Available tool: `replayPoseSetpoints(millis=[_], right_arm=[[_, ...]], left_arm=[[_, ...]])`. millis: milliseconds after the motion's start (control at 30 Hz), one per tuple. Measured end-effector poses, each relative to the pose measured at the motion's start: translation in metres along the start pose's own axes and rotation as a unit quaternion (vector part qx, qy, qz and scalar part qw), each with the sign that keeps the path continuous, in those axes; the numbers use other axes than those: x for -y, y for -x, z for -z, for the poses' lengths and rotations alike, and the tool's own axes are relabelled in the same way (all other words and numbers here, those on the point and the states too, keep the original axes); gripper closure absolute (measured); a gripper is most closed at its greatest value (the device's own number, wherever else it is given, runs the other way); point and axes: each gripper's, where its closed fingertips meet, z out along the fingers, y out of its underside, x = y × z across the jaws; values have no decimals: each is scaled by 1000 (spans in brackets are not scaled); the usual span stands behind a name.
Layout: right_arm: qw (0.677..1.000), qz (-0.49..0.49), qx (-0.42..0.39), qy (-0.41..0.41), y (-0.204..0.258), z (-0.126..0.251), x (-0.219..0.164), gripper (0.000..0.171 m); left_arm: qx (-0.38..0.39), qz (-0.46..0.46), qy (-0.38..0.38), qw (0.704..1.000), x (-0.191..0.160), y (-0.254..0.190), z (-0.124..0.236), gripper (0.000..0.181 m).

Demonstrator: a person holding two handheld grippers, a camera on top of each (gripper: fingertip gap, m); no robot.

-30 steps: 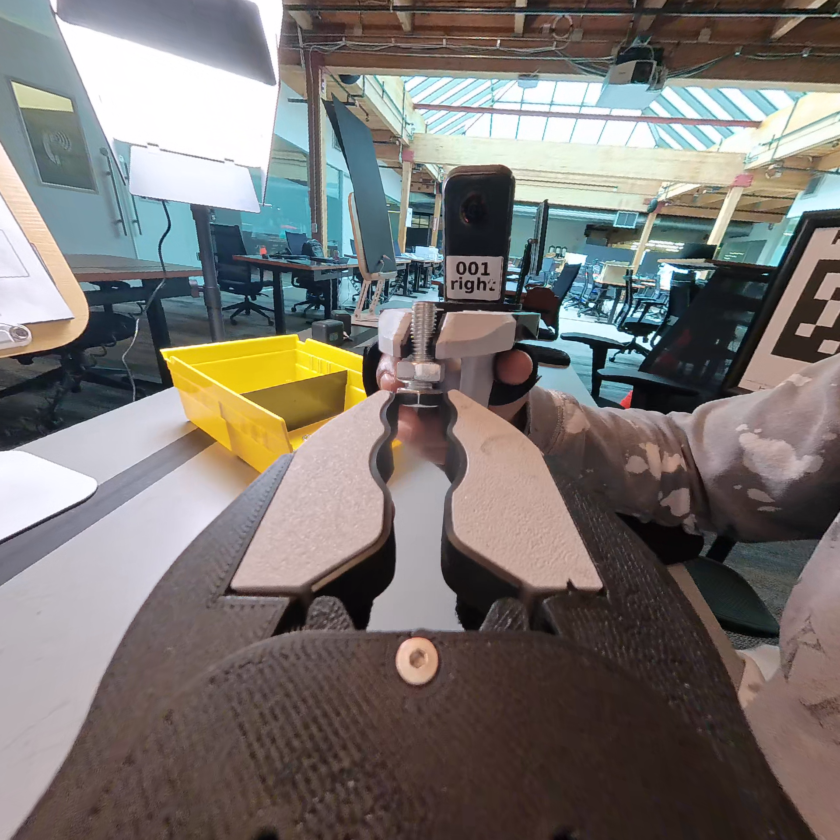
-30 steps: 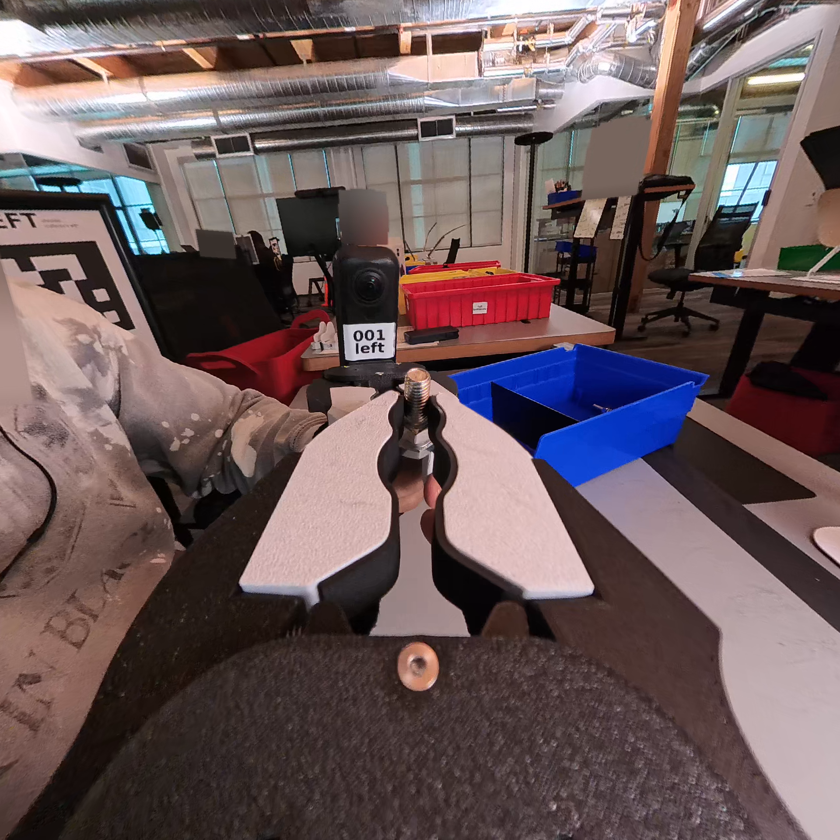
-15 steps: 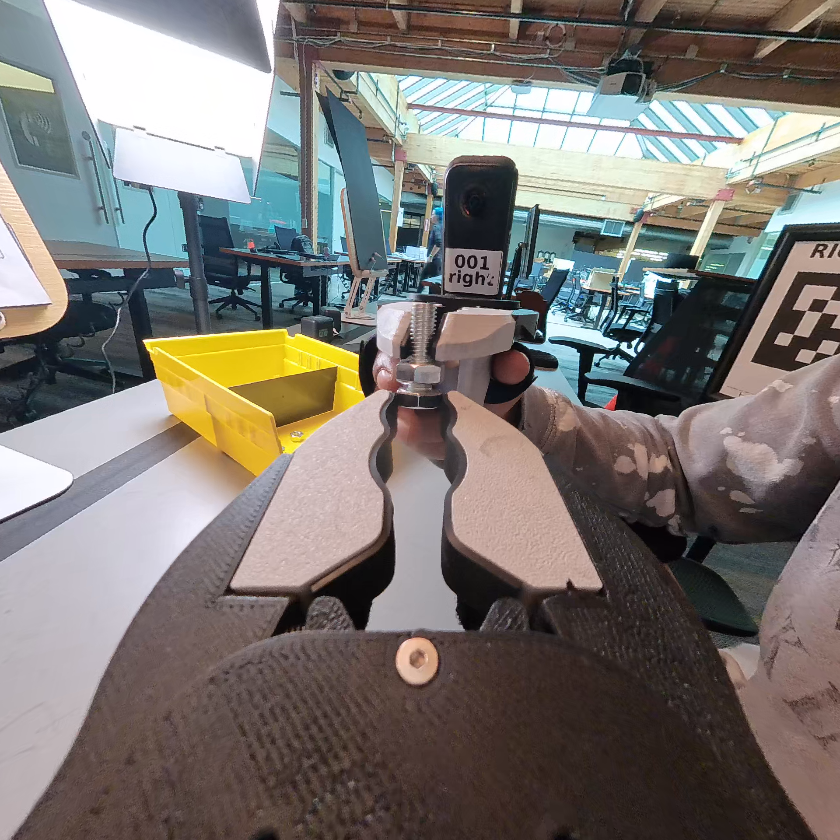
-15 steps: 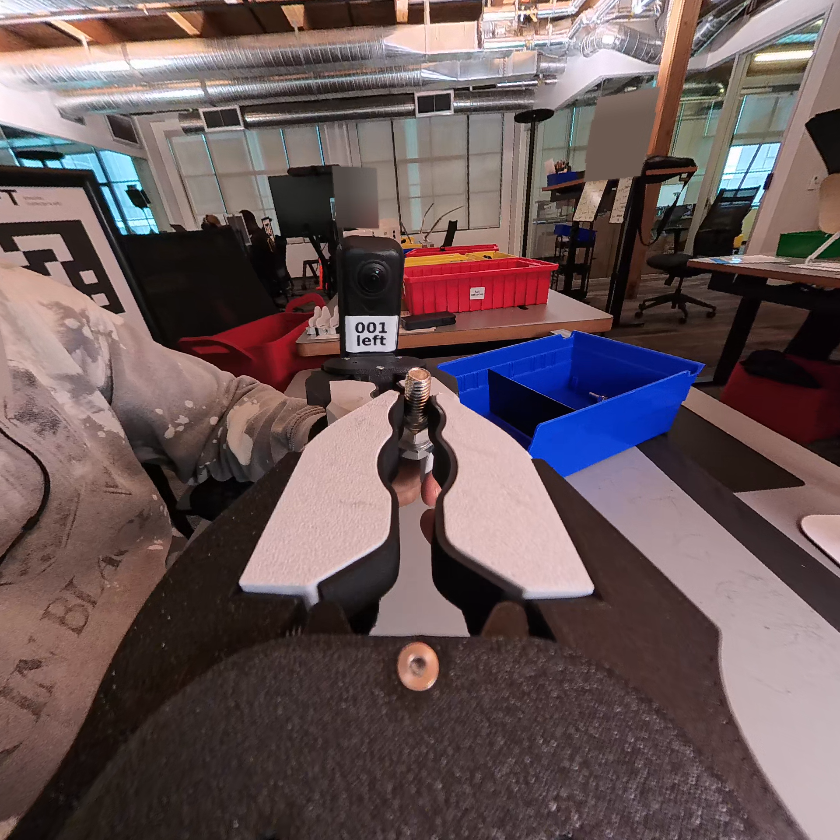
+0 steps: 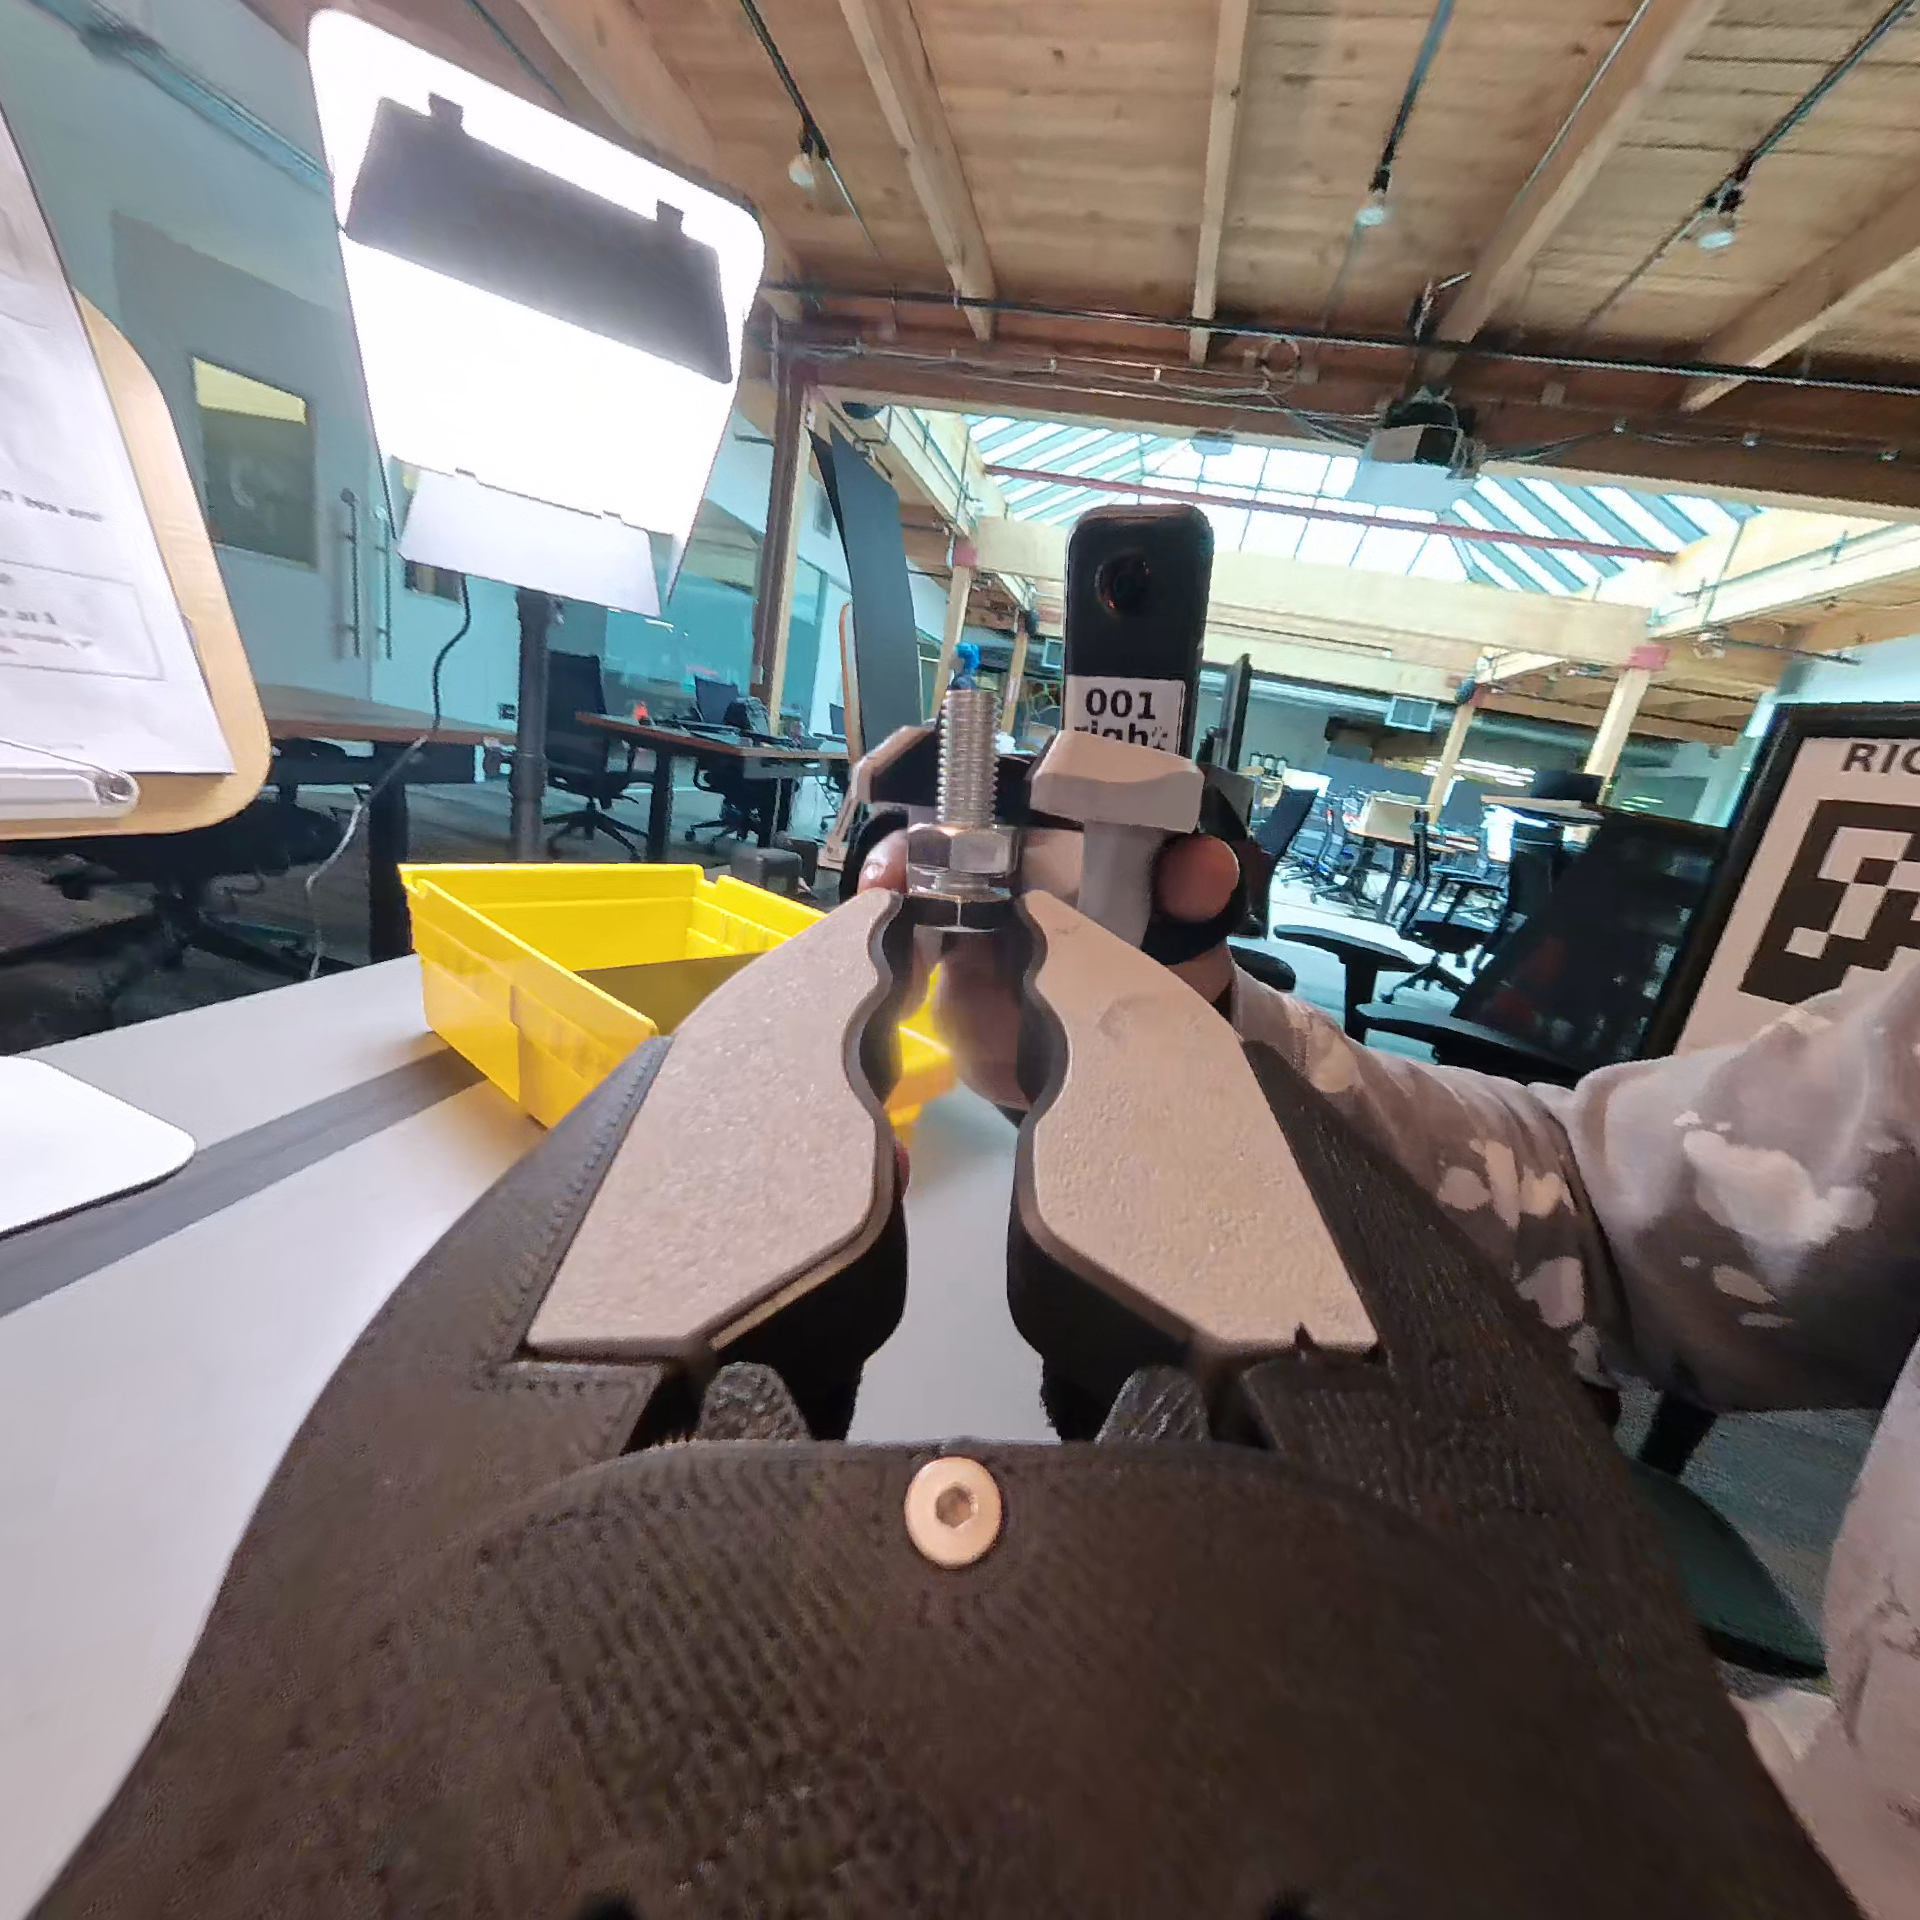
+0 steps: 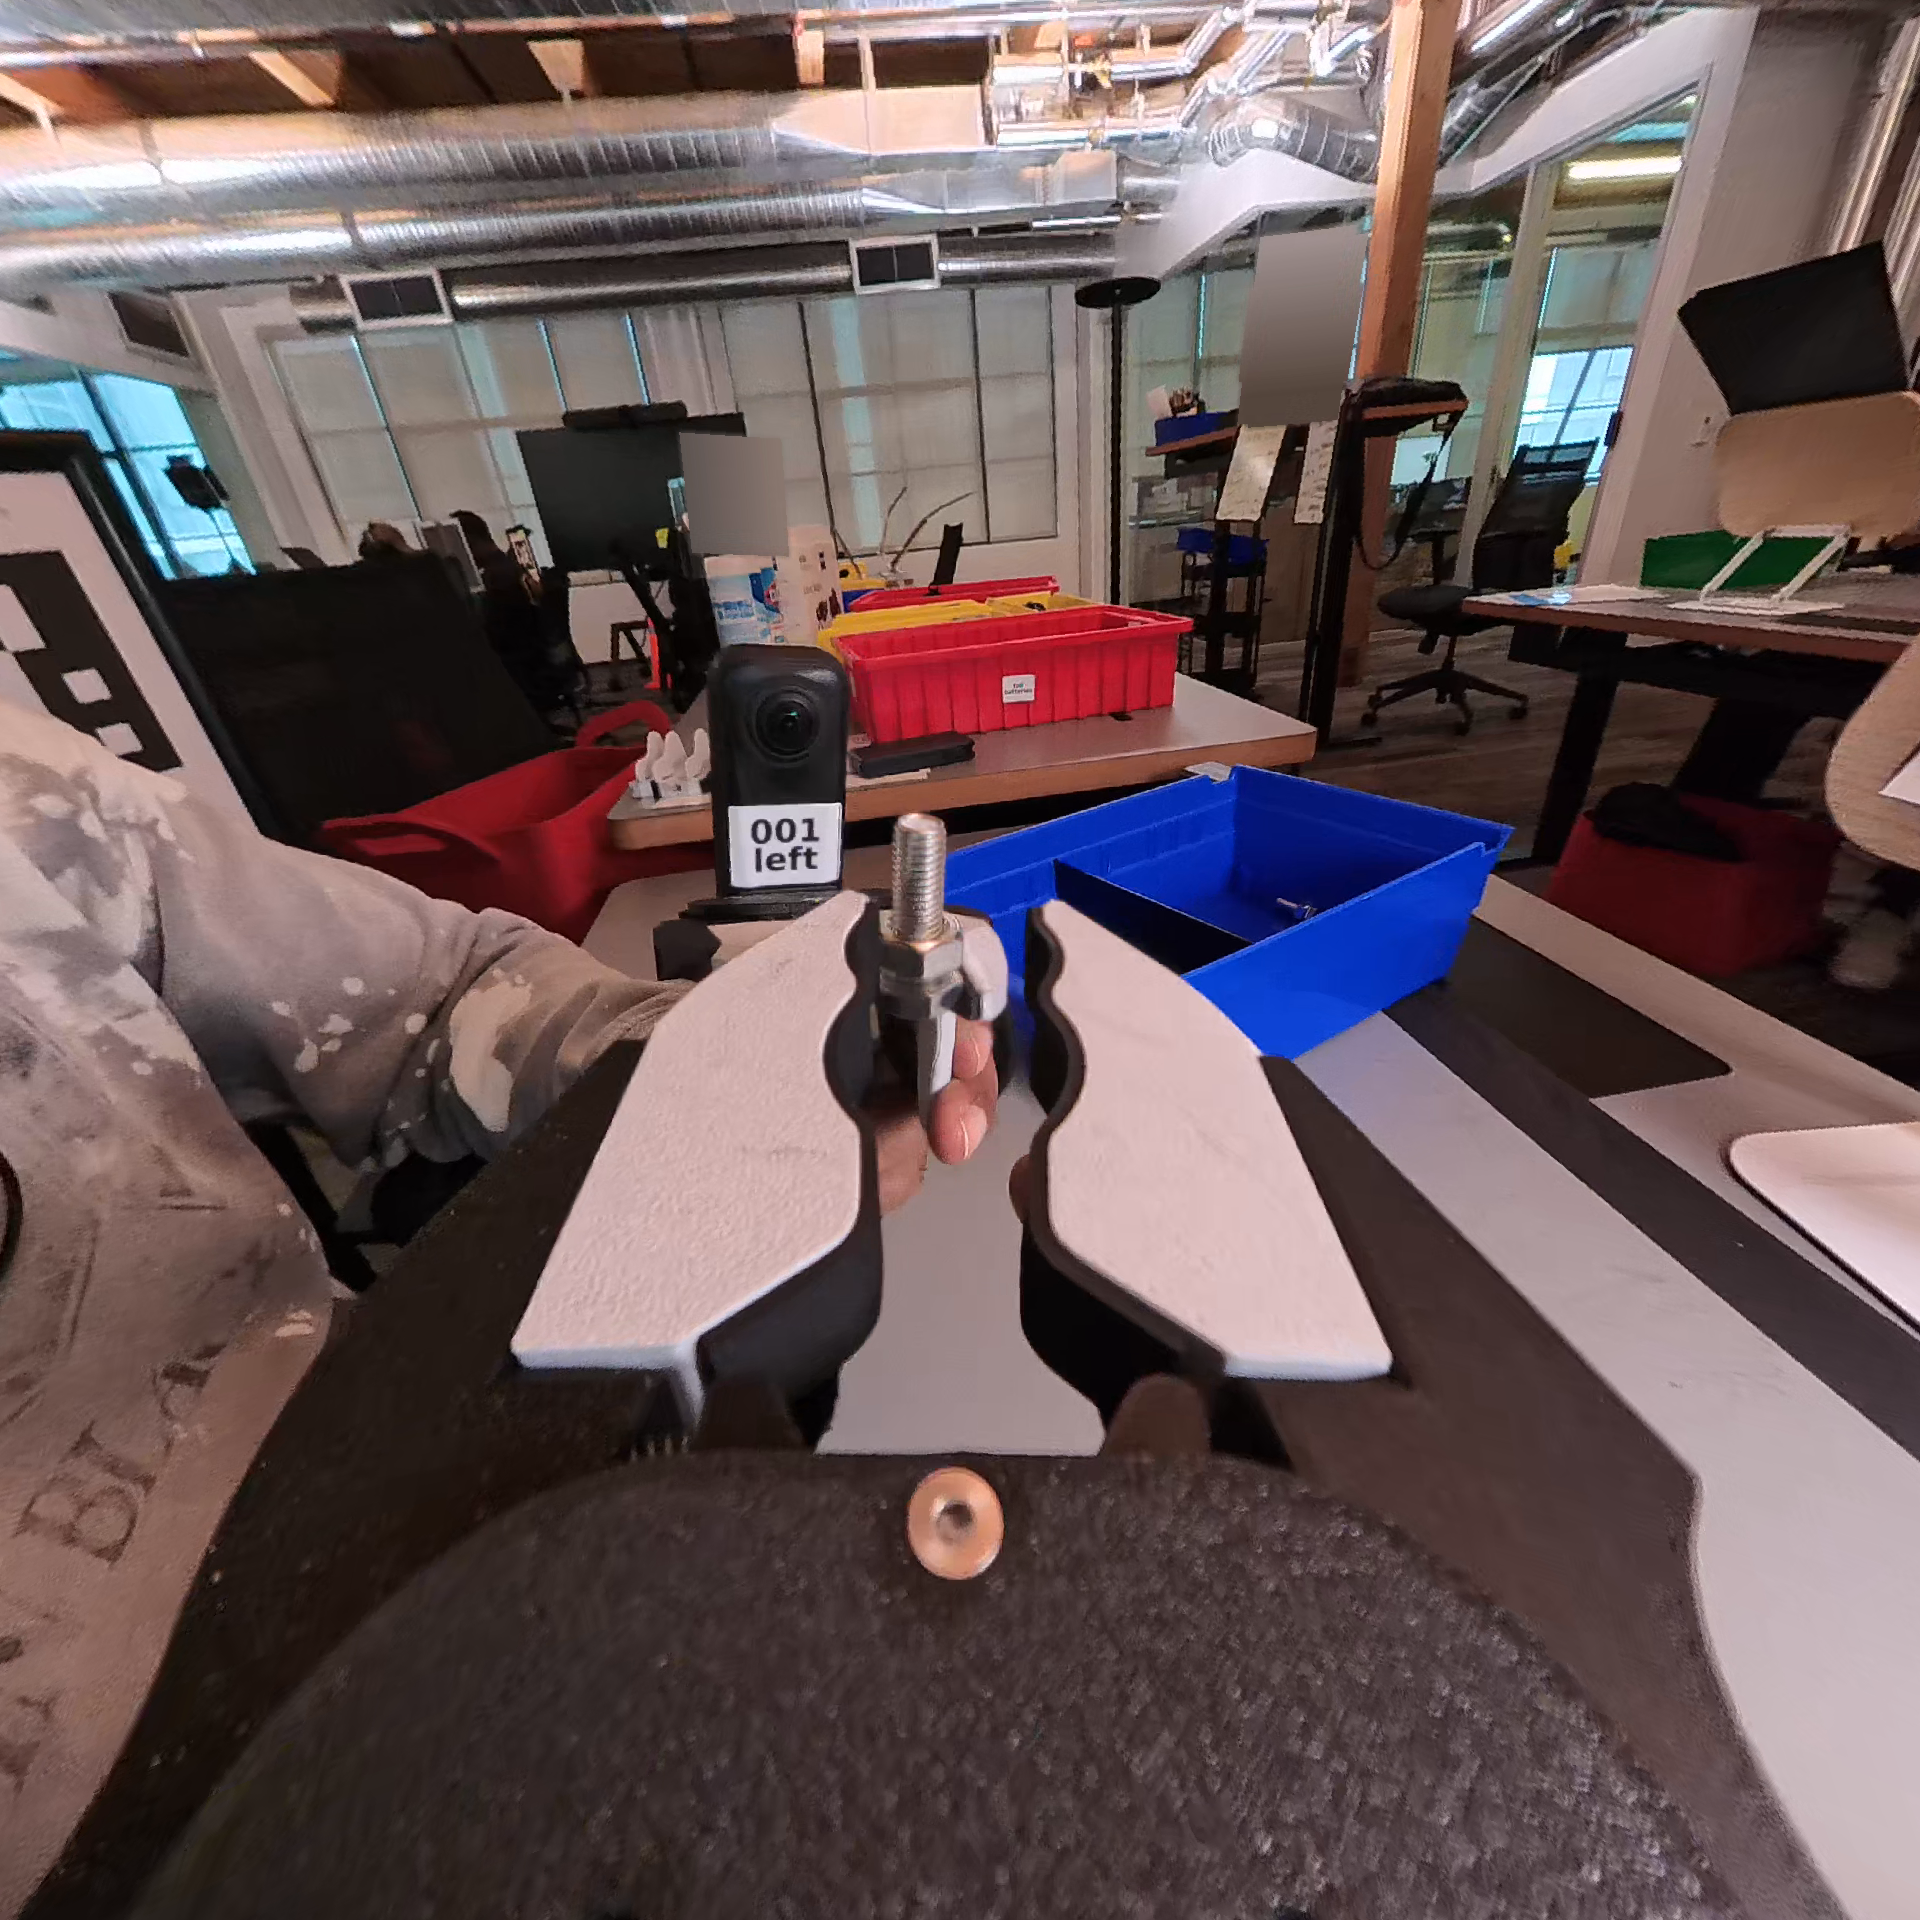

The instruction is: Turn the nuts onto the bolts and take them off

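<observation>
Grey tabletop (image 5: 187,1382) with a dark stripe across it runs under both tools in an open workshop with timber beams and ducting overhead. Nearest, the left gripper (image 5: 961,916) is clamped at its tips on the lower end of the bolt (image 5: 966,750), whose head is hidden between the pads. The threaded shank stands upright above them with the nut (image 5: 961,852) sitting low on it, just above the tips. The right gripper (image 6: 951,914) has its fingers spread, and the bolt stands in the gap close to one finger, with clear space on the other side. Half a second ago those fingers were closed around the bolt; they have since let go and parted. Both views have also tipped upward, showing more ceiling. A hand (image 6: 940,1112) shows between the right gripper's fingers, mostly hidden by them, and a mottled grey sleeve (image 5: 1662,1195) is cut off at the frame edge. Beyond the left gripper sits a yellow bin (image 5: 540,982) with a dark divider; its contents cannot be made out. Beyond the right sits a blue bin (image 6: 1351,966), also divided, with one small metal piece (image 6: 1294,907) in its rear compartment. Farther off, a red bin (image 6: 1008,675) rests on another table, its contents out of sight.
</observation>
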Motion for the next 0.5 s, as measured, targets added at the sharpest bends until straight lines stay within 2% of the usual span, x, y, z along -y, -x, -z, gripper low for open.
replayPoseSetpoints(millis=[167, 200, 233, 267, 367, 500], right_arm=[[1000, 5, -2, 11, 3, -7, -5, 143], [1000, 5, -3, 5, 2, -5, -2, 150], [999, 8, -32, -7, -8, 0, 4, 164], [998, 17, -59, -20, -18, 7, 8, 168], [998, 19, -57, -26, -15, 12, 14, 161], [999, 25, -22, -12, 10, -6, 11, 147]], left_arm=[[-3, -8, -15, 1000, 6, -2, 2, 163], [-15, -8, -28, 999, 11, -5, 5, 164], [-28, -14, -36, 999, 16, -10, 6, 163], [-32, -26, -37, 998, 20, -13, 6, 164], [-22, -23, -40, 999, 23, -9, 7, 163], [-10, -11, -34, 999, 16, -1, 7, 164]])
